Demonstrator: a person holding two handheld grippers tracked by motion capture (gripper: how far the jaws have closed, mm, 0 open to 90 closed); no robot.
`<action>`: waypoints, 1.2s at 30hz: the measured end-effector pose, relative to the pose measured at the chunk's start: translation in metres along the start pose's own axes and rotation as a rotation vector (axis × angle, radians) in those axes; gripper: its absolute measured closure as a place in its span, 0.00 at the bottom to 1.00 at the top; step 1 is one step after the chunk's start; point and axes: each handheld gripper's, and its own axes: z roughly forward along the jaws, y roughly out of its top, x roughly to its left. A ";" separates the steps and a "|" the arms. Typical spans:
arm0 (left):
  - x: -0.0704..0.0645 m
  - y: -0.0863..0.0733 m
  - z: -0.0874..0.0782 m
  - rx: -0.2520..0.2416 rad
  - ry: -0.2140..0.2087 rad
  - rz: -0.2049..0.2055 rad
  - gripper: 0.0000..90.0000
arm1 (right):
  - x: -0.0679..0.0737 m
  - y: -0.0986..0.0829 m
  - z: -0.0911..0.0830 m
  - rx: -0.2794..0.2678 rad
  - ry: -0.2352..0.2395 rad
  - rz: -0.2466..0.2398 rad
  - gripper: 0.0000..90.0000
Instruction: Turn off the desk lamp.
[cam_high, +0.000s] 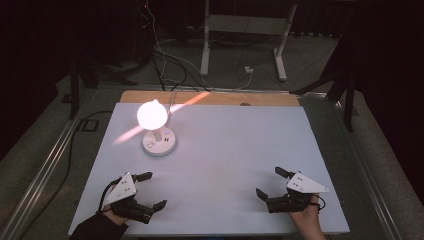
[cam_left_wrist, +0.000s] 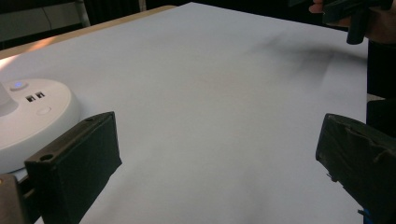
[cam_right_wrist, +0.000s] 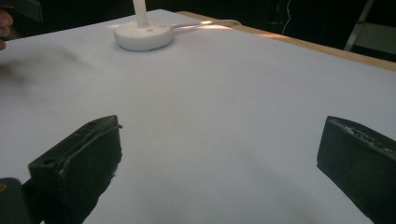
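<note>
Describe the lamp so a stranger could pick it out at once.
Start at the white table and look to its far left part, ahead of the left gripper. There stands the lamp: a round white base with a glowing globe above it, the one lit thing here.

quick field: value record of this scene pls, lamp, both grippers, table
lamp: white desk lamp, round base on the table's far left, switched on, head glowing
lamp cable: white cable runs from the base off the far edge
left gripper: left gripper open, nothing between its fingers, near left of the table, closest to the lamp
right gripper: right gripper open, holding nothing, near right
table: pale sheet over a wooden top, bare between the grippers
</note>
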 end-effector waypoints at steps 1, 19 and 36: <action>0.000 0.000 0.000 0.003 0.000 0.000 0.00 | 0.000 0.000 0.000 0.004 0.001 0.004 0.00; 0.000 0.001 0.000 0.013 -0.015 0.011 0.00 | -0.002 0.002 -0.002 -0.014 -0.018 0.002 0.00; -0.002 0.007 -0.002 0.027 -0.015 0.029 0.00 | 0.001 0.005 -0.002 -0.041 -0.043 -0.032 0.00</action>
